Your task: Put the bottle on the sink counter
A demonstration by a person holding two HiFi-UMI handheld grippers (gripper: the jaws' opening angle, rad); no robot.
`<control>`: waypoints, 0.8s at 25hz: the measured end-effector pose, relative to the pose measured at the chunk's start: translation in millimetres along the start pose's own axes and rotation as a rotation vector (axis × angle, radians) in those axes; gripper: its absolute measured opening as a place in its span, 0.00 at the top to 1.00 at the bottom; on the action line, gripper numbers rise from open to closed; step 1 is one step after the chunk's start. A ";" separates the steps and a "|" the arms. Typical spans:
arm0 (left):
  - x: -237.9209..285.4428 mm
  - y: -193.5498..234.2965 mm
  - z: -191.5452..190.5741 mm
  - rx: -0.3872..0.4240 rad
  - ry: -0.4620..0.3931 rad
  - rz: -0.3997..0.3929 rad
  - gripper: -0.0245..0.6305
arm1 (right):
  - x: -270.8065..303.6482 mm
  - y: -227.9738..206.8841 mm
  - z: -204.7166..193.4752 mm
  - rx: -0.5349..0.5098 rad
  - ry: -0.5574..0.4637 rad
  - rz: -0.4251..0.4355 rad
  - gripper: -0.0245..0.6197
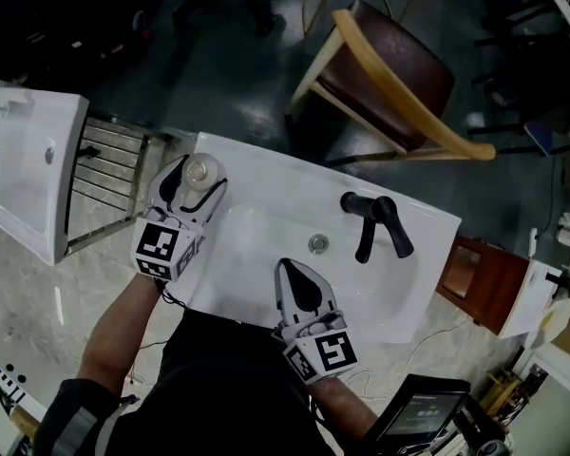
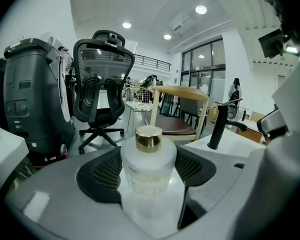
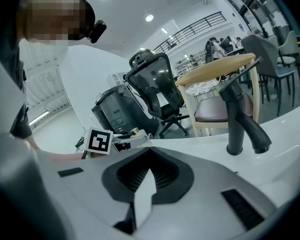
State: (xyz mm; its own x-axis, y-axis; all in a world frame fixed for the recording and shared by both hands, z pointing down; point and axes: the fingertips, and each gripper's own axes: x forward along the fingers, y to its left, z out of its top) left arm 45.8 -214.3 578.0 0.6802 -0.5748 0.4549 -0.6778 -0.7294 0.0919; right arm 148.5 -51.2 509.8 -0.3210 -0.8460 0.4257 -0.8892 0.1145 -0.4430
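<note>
Bottle of frosted, milky white, squat and round-shouldered, with a short shiny gold cap, stands upright between the jaws of the left gripper, which close on its body from both sides. It sits over the far left corner of the white sink bench; whether its base touches the surface cannot be told. The right gripper hovers over the near edge of the basin, jaws drawn together at the tips with nothing between them. A black faucet stands to the right, beyond the drain.
</note>
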 end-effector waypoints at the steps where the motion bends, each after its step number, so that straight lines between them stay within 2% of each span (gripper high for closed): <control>1: 1.1 0.1 -1.2 0.003 0.001 0.000 0.46 | 0.0 -0.2 -0.9 0.001 0.001 0.000 0.97; 10: 10.1 4.8 -8.2 0.024 0.008 0.013 0.46 | -3.1 -11.4 -3.6 0.009 0.008 -0.032 0.97; 20: 17.8 5.2 -16.5 0.030 0.021 0.012 0.46 | -1.5 -10.0 -7.6 0.014 0.017 -0.025 0.97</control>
State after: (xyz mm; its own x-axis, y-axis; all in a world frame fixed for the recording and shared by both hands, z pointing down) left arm 49.8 -222.2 601.2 0.6657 -0.5757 0.4747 -0.6771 -0.7335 0.0599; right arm 155.3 -47.2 519.6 -0.3047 -0.8395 0.4500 -0.8923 0.0864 -0.4431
